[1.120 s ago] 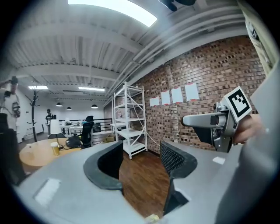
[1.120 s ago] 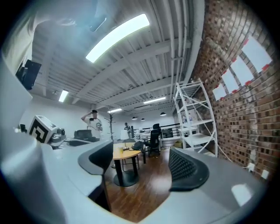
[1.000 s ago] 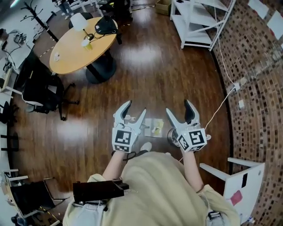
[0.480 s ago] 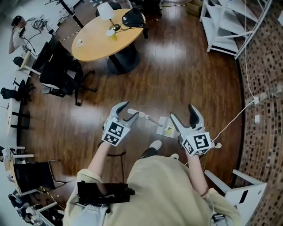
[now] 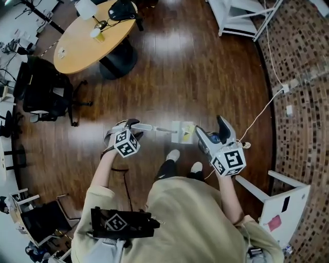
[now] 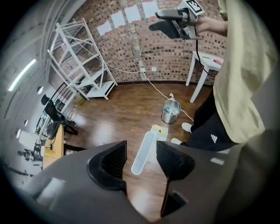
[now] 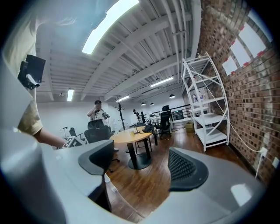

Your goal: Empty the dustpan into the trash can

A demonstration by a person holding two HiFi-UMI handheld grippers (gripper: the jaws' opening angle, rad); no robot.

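Head view: my left gripper [image 5: 134, 128] dropped to the dustpan [image 5: 176, 128] handle, jaws narrowing around it; right gripper [image 5: 209, 127] wide, empty.

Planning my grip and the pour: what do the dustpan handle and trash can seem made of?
Dustpan handle: probably plastic, pale and smooth, with an even moulded look. Trash can: probably metal, its silvery wall shows bright reflections.

The dark wooden floor [image 5: 205, 77] carries a pale dustpan [image 6: 145, 150] just beside a metal trash can [image 6: 170, 112], a white cable [image 5: 262, 113], a round table [image 5: 87, 38], black chairs [image 5: 43, 87] and a white shelf [image 5: 241, 15]
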